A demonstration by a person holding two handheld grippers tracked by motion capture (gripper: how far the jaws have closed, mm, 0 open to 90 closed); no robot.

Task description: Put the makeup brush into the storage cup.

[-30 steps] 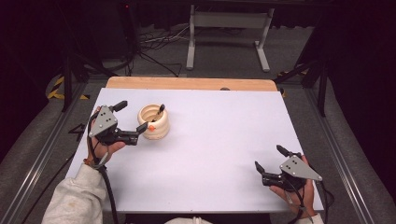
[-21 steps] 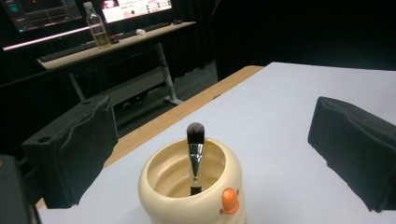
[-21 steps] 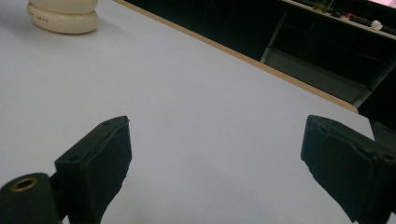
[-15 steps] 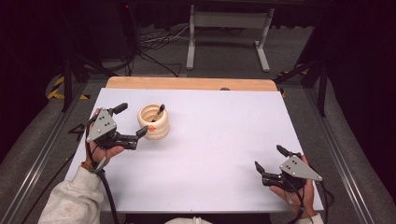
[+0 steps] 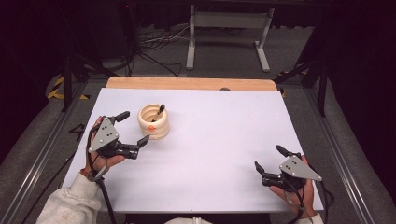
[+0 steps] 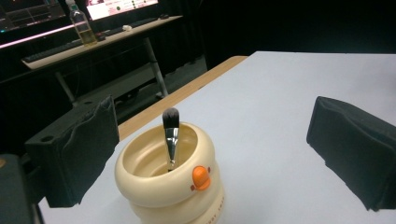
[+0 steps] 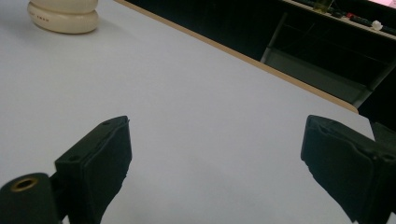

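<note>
A cream ringed holder with an orange duck bill stands on the white table at the left middle. A makeup brush stands inside it, bristles up. In the left gripper view the holder and brush sit between the wide-apart jaws. My left gripper is open just left of the holder, not touching it. My right gripper is open low over the near right corner, with nothing between its jaws. In the right gripper view the holder shows far off at the top left.
A bare wooden strip runs along the table's far edge. Beyond it stand a metal frame and cables on the floor. A desk with a bottle and screens shows behind the table in the left gripper view.
My left gripper has drawn back toward the near left, away from the holder, and stays open. The right gripper has not moved.
</note>
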